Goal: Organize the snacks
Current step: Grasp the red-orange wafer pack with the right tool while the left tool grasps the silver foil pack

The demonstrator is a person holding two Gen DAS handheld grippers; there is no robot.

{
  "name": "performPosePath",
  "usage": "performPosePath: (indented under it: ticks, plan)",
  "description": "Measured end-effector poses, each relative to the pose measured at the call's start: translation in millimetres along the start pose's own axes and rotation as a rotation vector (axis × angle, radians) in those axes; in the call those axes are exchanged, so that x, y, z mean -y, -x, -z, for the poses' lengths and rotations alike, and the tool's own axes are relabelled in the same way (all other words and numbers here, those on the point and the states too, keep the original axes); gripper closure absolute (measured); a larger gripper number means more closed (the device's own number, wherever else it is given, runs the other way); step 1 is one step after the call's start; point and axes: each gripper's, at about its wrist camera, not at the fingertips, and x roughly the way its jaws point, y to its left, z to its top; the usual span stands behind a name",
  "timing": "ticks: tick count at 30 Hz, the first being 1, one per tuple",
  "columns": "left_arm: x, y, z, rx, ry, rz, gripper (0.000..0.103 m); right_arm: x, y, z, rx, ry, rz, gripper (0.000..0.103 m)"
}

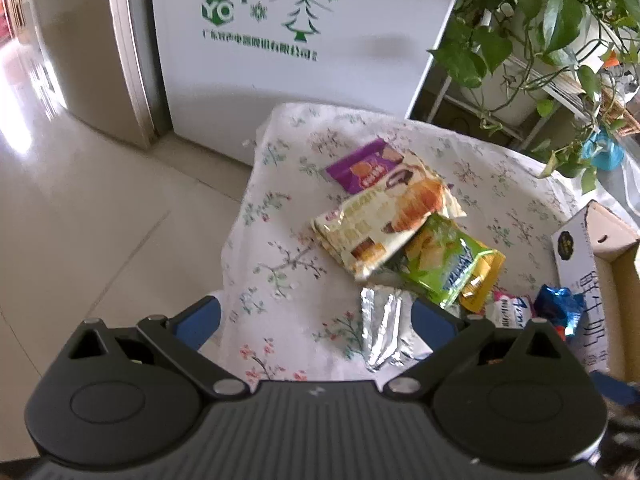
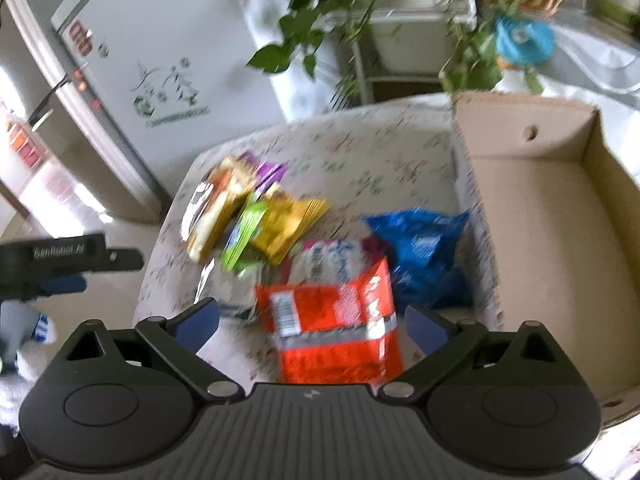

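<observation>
Right gripper (image 2: 312, 324), jaws spread, hovering over crinkly orange-red foil snack packet (image 2: 332, 320): light, slippery, best pinched at sealed edge. Left gripper (image 1: 316, 320) gaping, unladen.

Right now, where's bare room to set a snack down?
Cardboard box floor is bare. So is the floral cloth between the box wall and the snack pile. Crowded near both open grippers: red packet, blue bag.

snacks: mixed packets (image 1: 400, 236) heaped on floral cloth | cardboard box (image 2: 560, 200) beside, open, upright
</observation>
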Motion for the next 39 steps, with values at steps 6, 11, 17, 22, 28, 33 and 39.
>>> performPosePath:
  ticks: [6,11,17,22,28,33,39]
  plan:
    - [5,-5,3,-0.029,0.000,0.029,0.002,-8,-20,5,-0.051,0.032,0.033,0.003]
    - [8,-9,7,-0.058,0.001,0.053,0.002,-10,-35,9,-0.071,0.027,0.115,0.003]
    - [18,-15,9,-0.072,0.004,0.078,0.002,-9,-51,12,-0.101,0.013,0.165,0.003]
    - [29,-24,11,-0.085,-0.007,0.077,0.002,-9,-56,17,-0.122,0.023,0.184,0.012]
    - [38,-41,14,-0.102,-0.003,0.071,0.002,-1,-49,19,-0.141,-0.007,0.126,0.028]
    - [48,-54,19,-0.102,-0.017,0.064,0.002,5,-41,22,-0.160,-0.029,0.091,0.029]
    - [63,-59,21,-0.073,-0.059,0.066,0.002,10,-34,22,-0.167,-0.057,0.071,0.029]
